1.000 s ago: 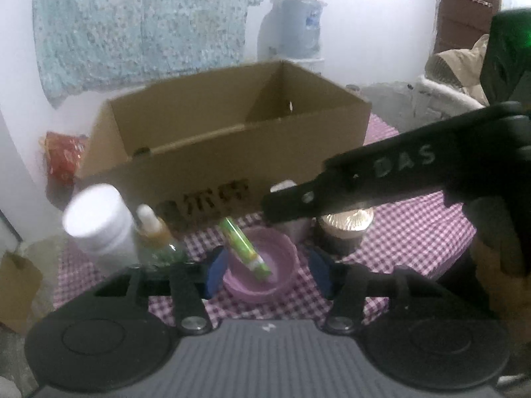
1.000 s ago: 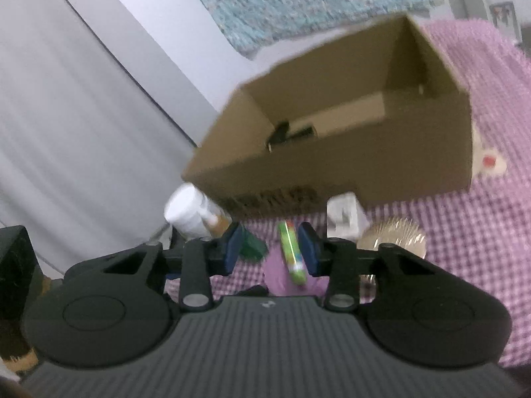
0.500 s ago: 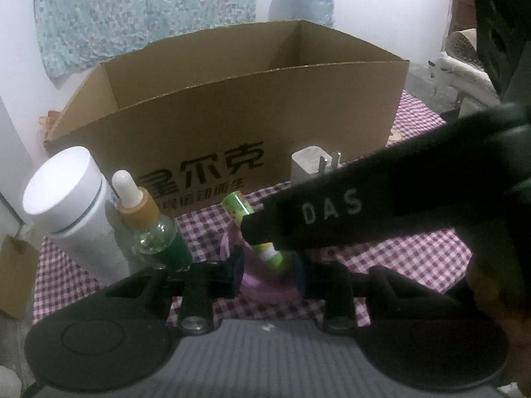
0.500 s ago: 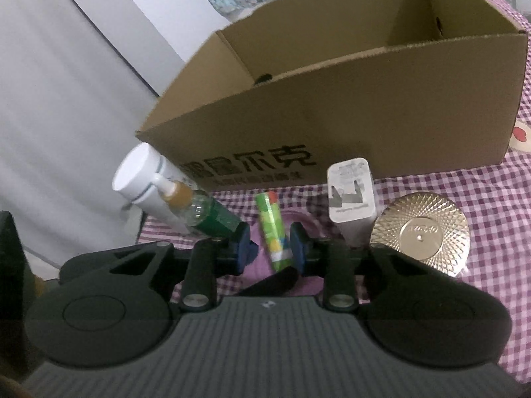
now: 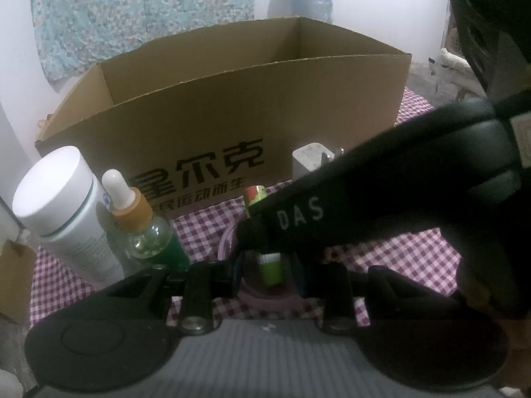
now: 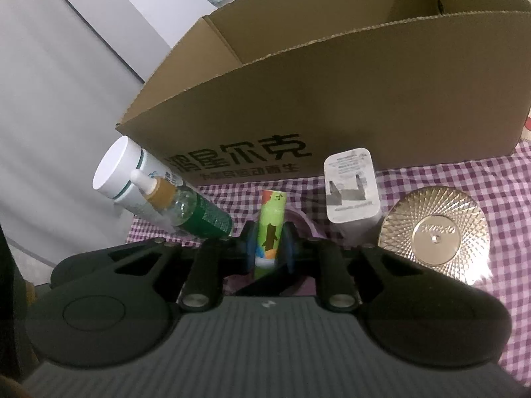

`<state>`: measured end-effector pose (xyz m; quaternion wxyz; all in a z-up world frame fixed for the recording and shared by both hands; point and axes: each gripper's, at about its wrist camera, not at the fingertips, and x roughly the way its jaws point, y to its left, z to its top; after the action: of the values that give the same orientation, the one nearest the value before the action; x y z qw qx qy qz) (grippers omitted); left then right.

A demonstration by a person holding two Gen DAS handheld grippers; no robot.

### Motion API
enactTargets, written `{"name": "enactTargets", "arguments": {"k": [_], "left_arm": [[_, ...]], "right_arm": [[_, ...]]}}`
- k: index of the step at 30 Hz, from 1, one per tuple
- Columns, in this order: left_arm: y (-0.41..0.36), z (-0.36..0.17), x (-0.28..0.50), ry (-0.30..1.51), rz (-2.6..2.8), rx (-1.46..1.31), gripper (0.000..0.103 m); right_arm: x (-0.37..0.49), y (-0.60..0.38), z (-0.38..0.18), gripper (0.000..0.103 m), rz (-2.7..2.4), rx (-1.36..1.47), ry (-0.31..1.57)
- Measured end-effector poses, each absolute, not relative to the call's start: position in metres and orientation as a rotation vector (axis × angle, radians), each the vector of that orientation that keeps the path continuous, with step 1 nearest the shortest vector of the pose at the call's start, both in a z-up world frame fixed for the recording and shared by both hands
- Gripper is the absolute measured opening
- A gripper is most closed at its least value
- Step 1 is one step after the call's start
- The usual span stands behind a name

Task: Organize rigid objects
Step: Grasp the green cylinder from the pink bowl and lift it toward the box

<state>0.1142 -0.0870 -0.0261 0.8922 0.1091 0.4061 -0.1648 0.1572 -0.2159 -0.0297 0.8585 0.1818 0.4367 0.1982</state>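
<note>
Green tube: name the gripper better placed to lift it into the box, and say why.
Right. The right gripper has just closed on the green tube. The left gripper is clamped on the pink bowl under it, steadying it before the box.

Green tube (image 6: 269, 229) with cartoon print, standing tilted in pink bowl (image 5: 229, 242), leaning toward open cardboard box (image 6: 332, 99) bearing black lettering. White bottle (image 6: 122, 172) and green dropper bottle (image 6: 189, 209) with white bulb and amber collar standing side by side at left. White charger (image 6: 351, 189) standing upright, prongs up, just beside round gold-lidded jar (image 6: 434, 235) at right.
</note>
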Motion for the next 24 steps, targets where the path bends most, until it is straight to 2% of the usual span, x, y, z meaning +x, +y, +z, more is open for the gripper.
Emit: {"name": "enactTargets", "arguments": {"k": [4,8,16,24], "left_arm": [[-0.089,-0.027,0.112,0.832,-0.330,0.237,0.029],[-0.087,-0.023,0.106,0.835,-0.351,0.229,0.021],[-0.081,0.013,0.079,0.754,-0.359,0.218,0.021],[-0.077,0.086,0.088,0.634,-0.339,0.291,0.024]], "right_arm": [[0.158,-0.218,-0.031,0.015,0.413,0.414,0.917],[0.149,-0.223,-0.028,0.014,0.421,0.450,0.903],[0.120,-0.222,0.006,0.014,0.442,0.436,0.821],[0.126,-0.223,0.082,0.014,0.546,0.396,0.675]]}}
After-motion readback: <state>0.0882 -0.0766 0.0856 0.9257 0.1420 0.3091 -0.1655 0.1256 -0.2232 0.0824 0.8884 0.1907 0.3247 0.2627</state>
